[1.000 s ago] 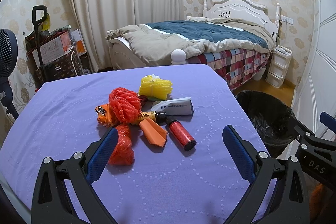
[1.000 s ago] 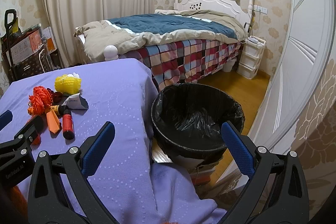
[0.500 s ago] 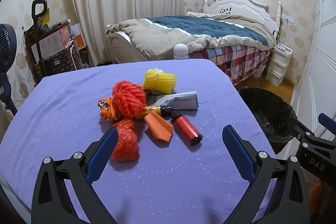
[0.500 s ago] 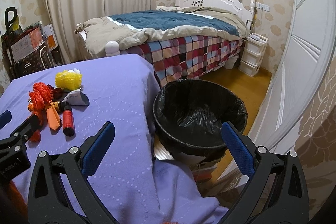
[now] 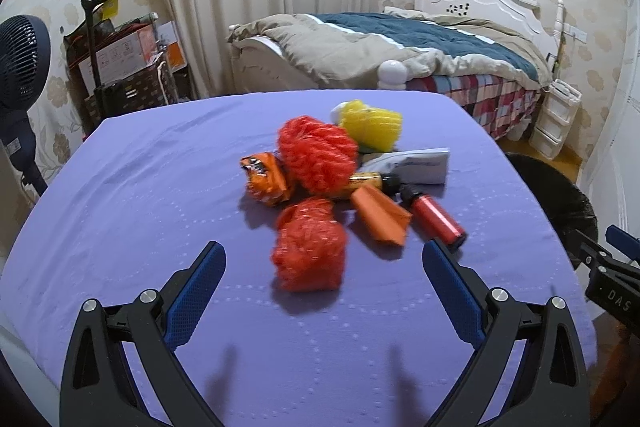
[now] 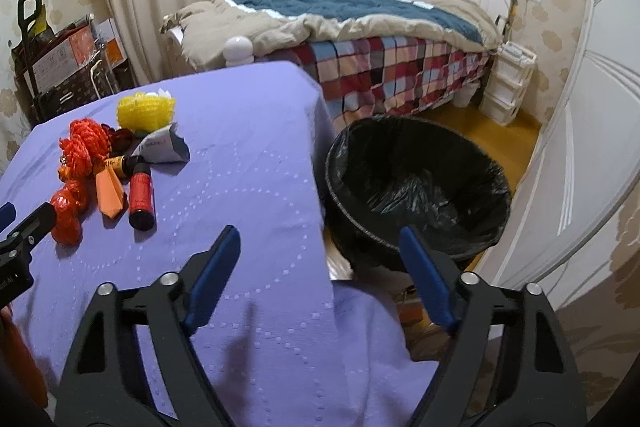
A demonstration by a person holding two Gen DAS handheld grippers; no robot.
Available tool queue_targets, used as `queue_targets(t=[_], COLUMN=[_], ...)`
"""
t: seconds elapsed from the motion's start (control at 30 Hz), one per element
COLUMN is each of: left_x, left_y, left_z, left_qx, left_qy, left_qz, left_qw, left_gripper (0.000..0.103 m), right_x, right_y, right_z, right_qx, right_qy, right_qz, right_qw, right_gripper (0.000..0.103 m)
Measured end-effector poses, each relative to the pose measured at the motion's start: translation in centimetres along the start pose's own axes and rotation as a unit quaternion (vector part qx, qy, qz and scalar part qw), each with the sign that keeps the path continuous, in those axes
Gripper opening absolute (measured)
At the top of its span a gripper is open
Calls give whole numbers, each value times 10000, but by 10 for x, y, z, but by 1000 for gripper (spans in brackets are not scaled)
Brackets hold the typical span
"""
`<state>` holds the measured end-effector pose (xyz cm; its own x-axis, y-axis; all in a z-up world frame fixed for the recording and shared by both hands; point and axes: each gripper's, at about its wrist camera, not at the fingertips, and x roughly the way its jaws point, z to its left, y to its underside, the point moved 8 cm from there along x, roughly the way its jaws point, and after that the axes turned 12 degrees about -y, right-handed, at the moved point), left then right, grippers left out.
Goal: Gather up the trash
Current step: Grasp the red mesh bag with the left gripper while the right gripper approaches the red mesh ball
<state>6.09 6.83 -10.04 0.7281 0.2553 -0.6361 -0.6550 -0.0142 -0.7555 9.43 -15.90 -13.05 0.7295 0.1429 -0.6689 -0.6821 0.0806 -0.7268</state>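
A heap of trash lies on the purple table (image 5: 120,187): a crumpled red-orange bag (image 5: 309,251) nearest me, an orange folded paper (image 5: 380,213), a red tube (image 5: 434,213), a red net ball (image 5: 318,157), a yellow net (image 5: 370,123), an orange wrapper (image 5: 266,177) and a white carton (image 5: 416,167). My left gripper (image 5: 320,263) stands open just short of the red-orange bag, nothing between its fingers. My right gripper (image 6: 320,251) hangs over the table's right edge, jaws closing with nothing between them. The black-lined bin (image 6: 416,187) stands on the floor beside the table.
A bed (image 6: 360,19) with a checked cover stands behind the table. A white drawer unit (image 6: 508,83) sits by the headboard, a fan (image 5: 20,75) and stacked boxes (image 5: 124,67) at the left. A white door (image 6: 592,107) runs along the right.
My left gripper has moved forward and down toward the heap, which now looks larger and closer. The right gripper sank a little and its jaws have narrowed.
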Motion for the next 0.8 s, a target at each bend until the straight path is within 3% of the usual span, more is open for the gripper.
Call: queue_targets(t=[0.3, 0.37, 0.43, 0.57, 0.63, 0.8], left_x=[22, 27, 32, 39, 40, 39], left_y=[3, 2, 1, 0, 3, 5], left_z=[12, 11, 10, 10, 7, 8], left_qx=[-55, -17, 16, 14, 50, 23], left_qy=[-69, -45, -2, 97, 223, 304], left_qz=[254, 294, 364, 470, 528, 549], left_qw=[9996, 9996, 9993, 9988, 9983, 9980], left_gripper=[91, 85, 73, 64, 49, 43], right_x=[21, 23, 25, 27, 29, 31], right_y=[0, -1, -3, -7, -9, -10], right_z=[9, 12, 13, 17, 20, 32], right_qx=[-57, -75, -87, -130, -174, -308], right_qy=[-108, -124, -128, -149, -157, -217], right_qz=[251, 272, 270, 267, 279, 308], right_qw=[9996, 9995, 9995, 9994, 9993, 9988], right_gripper=[78, 78, 78, 78, 78, 78])
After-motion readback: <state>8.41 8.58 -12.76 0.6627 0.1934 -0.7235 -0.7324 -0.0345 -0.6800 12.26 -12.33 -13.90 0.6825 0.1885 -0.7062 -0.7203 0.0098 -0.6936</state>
